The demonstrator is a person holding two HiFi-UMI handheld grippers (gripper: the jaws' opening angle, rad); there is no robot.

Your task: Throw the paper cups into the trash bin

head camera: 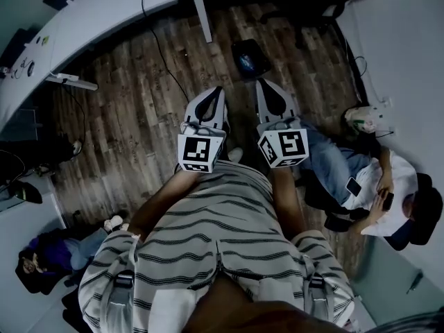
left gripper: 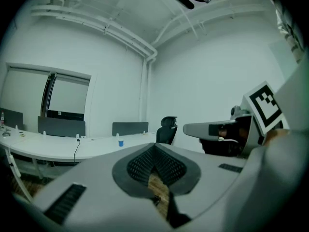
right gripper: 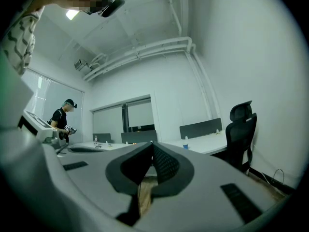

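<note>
I hold both grippers level in front of my striped shirt, side by side above the wooden floor. The left gripper [head camera: 219,89] is shut with nothing between its pads, and its own view shows its tip [left gripper: 155,146] closed. The right gripper [head camera: 261,82] is also shut and empty, tip [right gripper: 152,144] closed. A small blue cup [left gripper: 120,142] stands on the long white desk [left gripper: 58,146]; the right gripper view shows a blue cup [right gripper: 186,146] on a desk too. A dark bin-like container [head camera: 250,58] sits on the floor just ahead of the grippers.
The curved white desk [head camera: 104,12] runs across the far side, with a cable hanging to the floor. A black office chair [right gripper: 241,129] stands to the right. One person sits at the right [head camera: 392,200], another is low at the left [head camera: 48,255], and one stands [right gripper: 62,120].
</note>
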